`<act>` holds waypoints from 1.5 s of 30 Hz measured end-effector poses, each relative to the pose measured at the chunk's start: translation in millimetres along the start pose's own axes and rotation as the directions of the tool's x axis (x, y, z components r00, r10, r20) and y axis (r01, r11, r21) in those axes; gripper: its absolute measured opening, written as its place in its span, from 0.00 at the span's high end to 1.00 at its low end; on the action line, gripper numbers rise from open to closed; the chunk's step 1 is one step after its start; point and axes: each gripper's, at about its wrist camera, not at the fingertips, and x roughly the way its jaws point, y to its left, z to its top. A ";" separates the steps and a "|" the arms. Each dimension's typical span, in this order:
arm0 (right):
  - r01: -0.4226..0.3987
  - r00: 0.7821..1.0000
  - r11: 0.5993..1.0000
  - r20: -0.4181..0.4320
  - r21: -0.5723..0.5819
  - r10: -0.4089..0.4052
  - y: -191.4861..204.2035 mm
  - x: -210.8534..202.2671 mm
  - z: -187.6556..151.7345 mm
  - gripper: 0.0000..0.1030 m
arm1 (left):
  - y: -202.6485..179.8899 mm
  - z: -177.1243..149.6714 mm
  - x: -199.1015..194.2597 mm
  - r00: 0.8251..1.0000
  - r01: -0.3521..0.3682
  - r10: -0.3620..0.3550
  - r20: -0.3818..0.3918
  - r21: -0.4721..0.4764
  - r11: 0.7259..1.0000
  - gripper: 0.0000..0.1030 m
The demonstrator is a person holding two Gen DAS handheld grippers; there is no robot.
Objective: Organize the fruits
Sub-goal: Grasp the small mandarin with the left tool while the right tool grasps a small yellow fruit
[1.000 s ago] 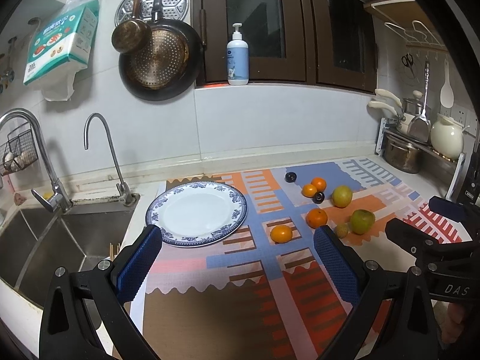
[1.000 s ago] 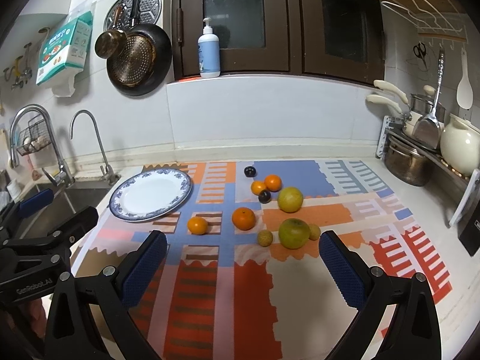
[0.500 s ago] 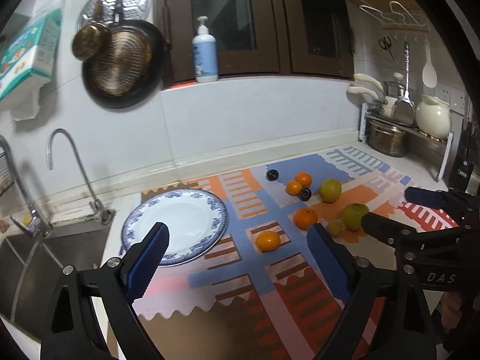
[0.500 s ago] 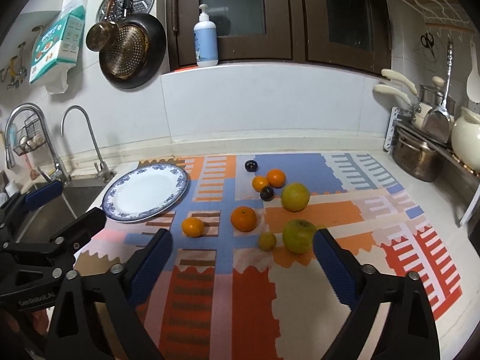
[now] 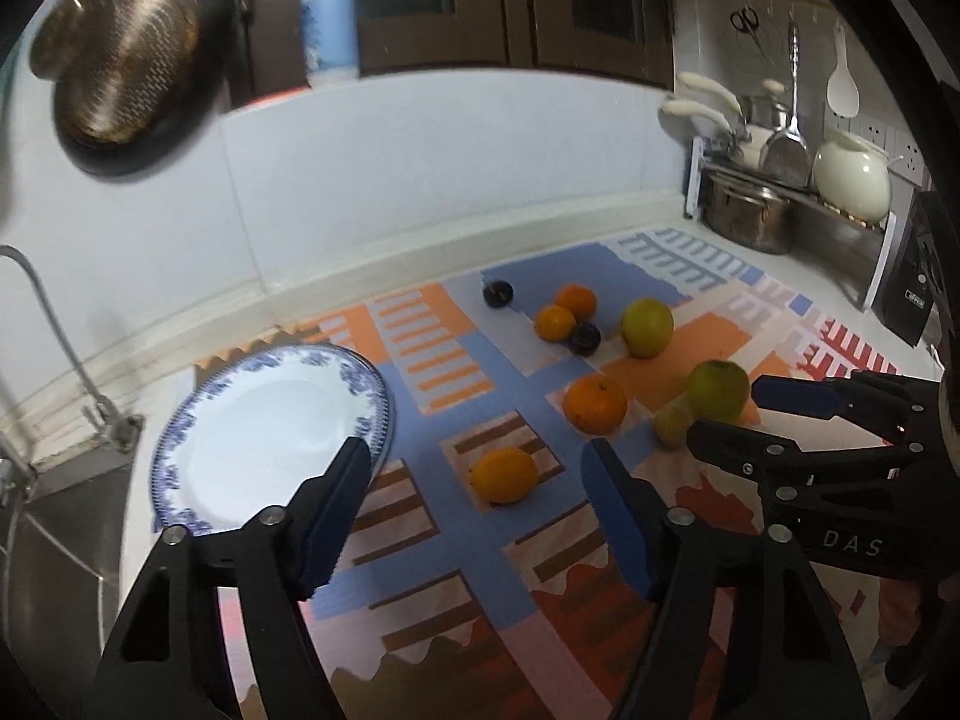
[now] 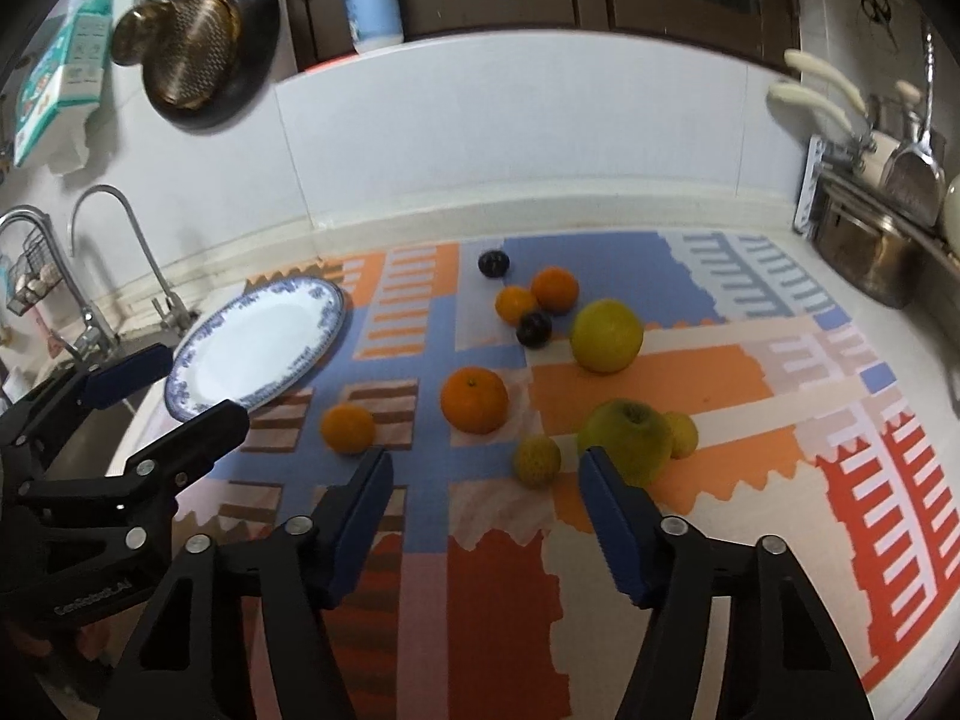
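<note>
Patterned mat point(image 6: 648, 378) bears scattered fruit beside a bare plate point(image 6: 258, 348).

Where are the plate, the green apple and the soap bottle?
plate point(image 6: 198, 384), right wrist view, on its blue-patterned rim.
green apple point(image 6: 627, 435), right wrist view, on its upper skin.
soap bottle point(image 5: 330, 36), left wrist view, on its body.

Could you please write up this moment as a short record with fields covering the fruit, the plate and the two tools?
surface: patterned mat on a kitchen counter
plate: blue-rimmed plate, bare, at the mat's left edge by the sink
fruit on mat: four oranges, two dark plums, a yellow-green citrus, a green apple, two small yellowish fruits
fruit on plate: none
left tool: jaws have just been closing, nothing between them, the nearest orange just ahead
right tool: jaws have just been closing, nothing held, near the apple
</note>
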 end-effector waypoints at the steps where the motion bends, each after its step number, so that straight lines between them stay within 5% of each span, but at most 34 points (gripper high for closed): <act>1: 0.002 1.000 1.000 -0.011 0.004 -0.002 -0.8 4.1 -0.3 0.41 | 0.5 -0.5 5.5 1.000 0.008 -0.008 -0.012 -0.002 1.000 0.34; 14: 0.001 0.992 1.000 -0.125 0.027 0.003 -10.1 52.2 -5.0 0.55 | 5.0 -8.5 55.6 0.989 0.066 -0.067 -0.130 -0.012 0.998 0.45; 25: 0.020 0.990 1.000 -0.140 0.010 -0.019 -13.4 68.8 -2.7 0.55 | 4.9 -12.0 80.8 0.979 0.088 -0.093 -0.182 -0.034 0.996 0.53; 37: 0.035 0.990 0.999 -0.139 -0.021 -0.037 -15.2 75.8 1.3 0.72 | 3.2 -10.8 87.0 0.972 0.129 -0.135 -0.191 -0.046 0.991 0.63; 45: -0.007 0.994 0.999 -0.107 -0.035 0.004 -8.9 66.3 4.9 0.72 | 6.3 -6.5 73.0 0.978 0.126 -0.134 -0.158 -0.057 0.990 0.63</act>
